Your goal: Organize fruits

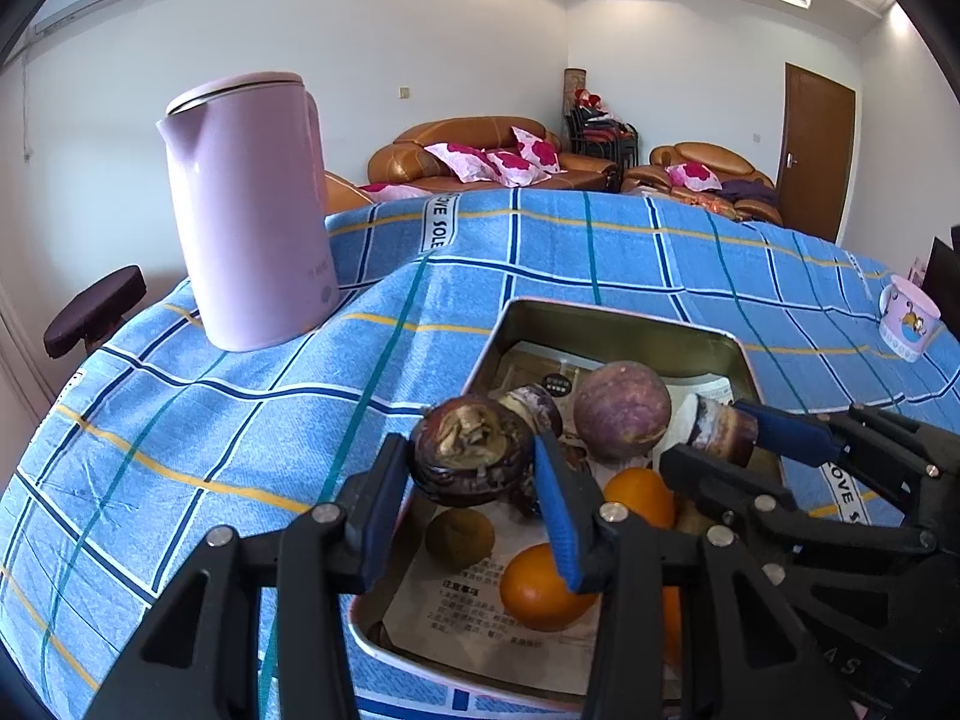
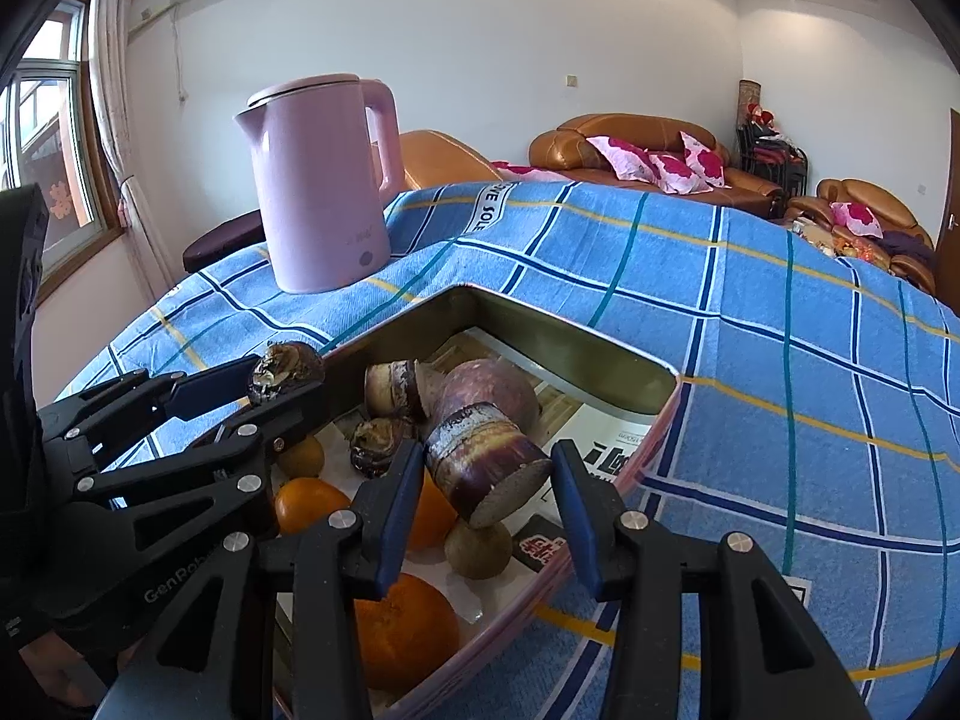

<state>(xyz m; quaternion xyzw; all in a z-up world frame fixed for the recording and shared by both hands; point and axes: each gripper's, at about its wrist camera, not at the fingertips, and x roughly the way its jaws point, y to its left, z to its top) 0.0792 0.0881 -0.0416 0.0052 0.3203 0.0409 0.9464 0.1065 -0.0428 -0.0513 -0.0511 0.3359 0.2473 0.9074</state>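
A metal tin tray [image 1: 606,324] [image 2: 564,336] on the blue checked cloth holds oranges [image 1: 540,591] [image 2: 402,630], a round purple fruit [image 1: 621,411] [image 2: 498,384], small brown fruits [image 1: 459,531] and cut cane-like pieces [image 2: 393,390]. My left gripper [image 1: 474,474] is shut on a dark brown water chestnut [image 1: 471,450] [image 2: 287,369] over the tray's left edge. My right gripper [image 2: 489,480] is shut on a short purple-brown cane piece [image 2: 486,468] [image 1: 723,429] above the tray. Each gripper also shows in the other wrist view.
A tall pink kettle [image 1: 249,210] [image 2: 321,180] stands on the cloth behind and left of the tray. A small pink cup [image 1: 906,324] sits at the far right. Printed paper lines the tray bottom [image 1: 474,606]. Sofas stand behind the table.
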